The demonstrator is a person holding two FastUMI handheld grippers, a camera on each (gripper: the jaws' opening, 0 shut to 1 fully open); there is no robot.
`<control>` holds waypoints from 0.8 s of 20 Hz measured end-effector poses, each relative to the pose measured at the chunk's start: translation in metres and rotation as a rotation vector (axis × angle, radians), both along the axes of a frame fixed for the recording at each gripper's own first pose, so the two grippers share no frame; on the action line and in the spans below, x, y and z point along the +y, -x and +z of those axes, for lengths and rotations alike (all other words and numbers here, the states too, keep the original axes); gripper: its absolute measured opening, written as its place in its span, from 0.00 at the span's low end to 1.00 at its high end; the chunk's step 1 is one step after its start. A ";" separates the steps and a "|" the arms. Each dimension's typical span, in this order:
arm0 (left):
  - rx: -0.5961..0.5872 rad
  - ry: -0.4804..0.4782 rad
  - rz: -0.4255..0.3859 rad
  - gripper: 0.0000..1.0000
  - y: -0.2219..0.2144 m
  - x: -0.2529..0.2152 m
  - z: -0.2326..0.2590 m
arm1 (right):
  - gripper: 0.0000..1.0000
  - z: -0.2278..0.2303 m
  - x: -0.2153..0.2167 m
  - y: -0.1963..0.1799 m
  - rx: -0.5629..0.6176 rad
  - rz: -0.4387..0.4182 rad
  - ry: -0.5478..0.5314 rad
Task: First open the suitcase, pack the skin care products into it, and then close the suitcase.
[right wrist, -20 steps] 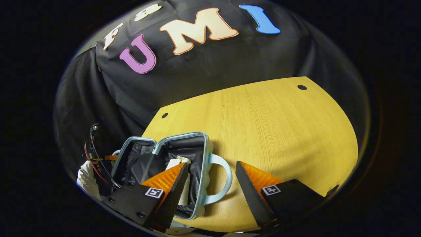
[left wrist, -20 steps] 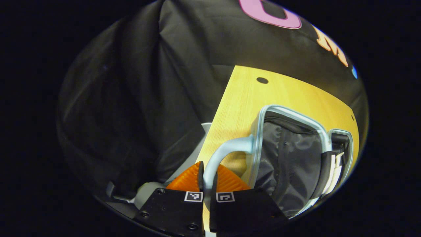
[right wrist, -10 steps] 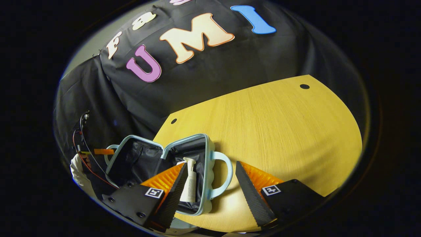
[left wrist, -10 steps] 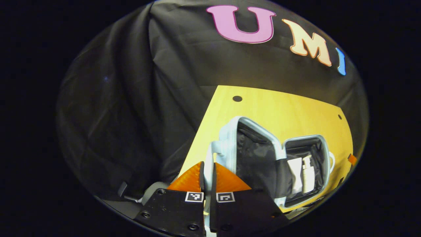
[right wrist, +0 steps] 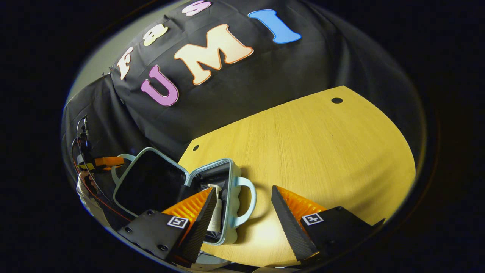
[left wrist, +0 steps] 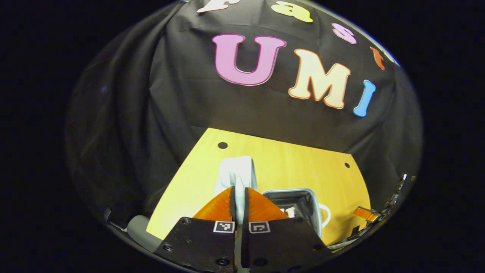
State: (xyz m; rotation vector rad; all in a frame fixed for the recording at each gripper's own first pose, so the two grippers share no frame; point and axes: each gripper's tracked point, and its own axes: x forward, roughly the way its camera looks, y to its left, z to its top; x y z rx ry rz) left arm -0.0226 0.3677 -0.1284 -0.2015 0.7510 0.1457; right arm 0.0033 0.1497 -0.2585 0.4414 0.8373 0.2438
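The left gripper [left wrist: 238, 197] has its jaws clenched on the pale blue handle [left wrist: 238, 176] of the suitcase lid [right wrist: 146, 182], so that the lid can be swung on its hinge over the packed half; a thin loop handle gives two flat fingers the surest purchase on a smooth shell. In the right gripper view the lid stands tilted up at about 9 o'clock of the base half [right wrist: 221, 197], well short of closed. The right gripper [right wrist: 242, 220] hovers with jaws released and wide apart, holding nothing, above the near desk [right wrist: 322, 151] edge at about 3 o'clock of the case, probably waiting to steady or press the shell.

The suitcase is small, hard-shelled and light blue with a dark fabric lining, sitting at the desk's near left corner. A white pump bottle [right wrist: 215, 212] lies inside the base half. The base's own loop handle [right wrist: 246, 203] points toward 3 o'clock.
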 end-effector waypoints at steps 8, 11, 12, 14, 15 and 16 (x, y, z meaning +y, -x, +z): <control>-0.095 0.104 -0.077 0.00 -0.032 -0.105 0.011 | 0.93 0.015 -0.043 -0.004 -0.040 -0.070 0.007; -0.093 0.120 -0.147 0.00 -0.032 -0.152 -0.001 | 0.93 0.018 -0.056 -0.001 -0.046 -0.087 0.013; -0.093 0.120 -0.167 0.00 -0.032 -0.167 -0.007 | 0.93 0.019 -0.060 0.000 -0.050 -0.092 0.016; -0.080 0.144 -0.201 0.00 -0.034 -0.200 -0.021 | 0.93 0.022 -0.068 0.004 -0.053 -0.101 0.023; -0.067 0.154 -0.206 0.00 -0.030 -0.212 -0.029 | 0.93 0.022 -0.073 0.005 -0.054 -0.105 0.027; -0.056 0.162 -0.223 0.00 -0.032 -0.224 -0.039 | 0.93 0.022 -0.078 0.006 -0.055 -0.112 0.031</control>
